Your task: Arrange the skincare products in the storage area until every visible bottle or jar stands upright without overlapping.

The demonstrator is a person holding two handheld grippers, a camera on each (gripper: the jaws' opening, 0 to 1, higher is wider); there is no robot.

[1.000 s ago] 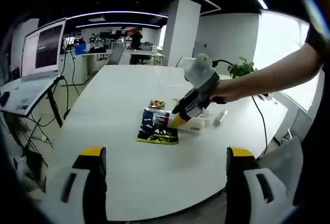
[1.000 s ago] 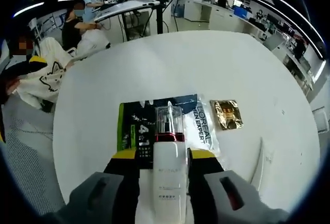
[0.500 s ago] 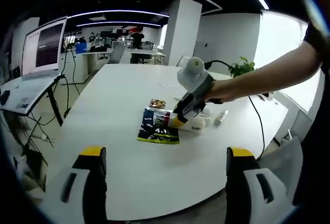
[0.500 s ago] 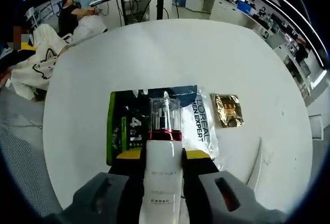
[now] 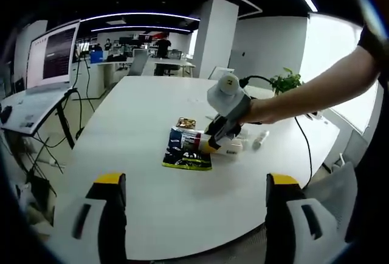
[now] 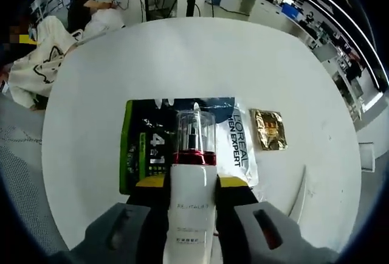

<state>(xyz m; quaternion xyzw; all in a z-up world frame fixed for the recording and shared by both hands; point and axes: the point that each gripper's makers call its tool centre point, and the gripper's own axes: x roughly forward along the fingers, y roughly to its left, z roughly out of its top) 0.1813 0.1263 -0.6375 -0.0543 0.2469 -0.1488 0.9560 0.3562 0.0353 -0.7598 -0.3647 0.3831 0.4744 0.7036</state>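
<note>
Pump bottle point(image 6: 193, 179), white-bodied with a red collar and a clear cap, lies lengthwise between the jaws of your right gripper point(image 6: 191, 186), which are closed against its sides; the cap points away from you, over a dark sachet point(image 6: 159, 145) with green edging and a pale L'Oréal Men Expert pouch point(image 6: 238, 145) that lie flat on the white bench point(image 6: 182, 57). A small gold foil packet point(image 6: 269, 129) rests just beside the pouch, apart from it. In the left gripper view, your right gripper point(image 5: 214, 143) is seen tilted down at the cluster of products, with your forearm point(image 5: 316, 90) reaching in from the right; a small white tube point(image 5: 260, 137) lies on the bench point(image 5: 152, 93) near that cluster. Your left gripper point(image 5: 191, 227) hangs well back from the products with its jaws spread wide and nothing between them. Judged from this, the step in hand is lifting the pump bottle clear of the sachets beneath it. Your next move calls for rotating the bottle base-down and setting it on bare bench beside the sachets, not on them, before opening the jaws.
</note>
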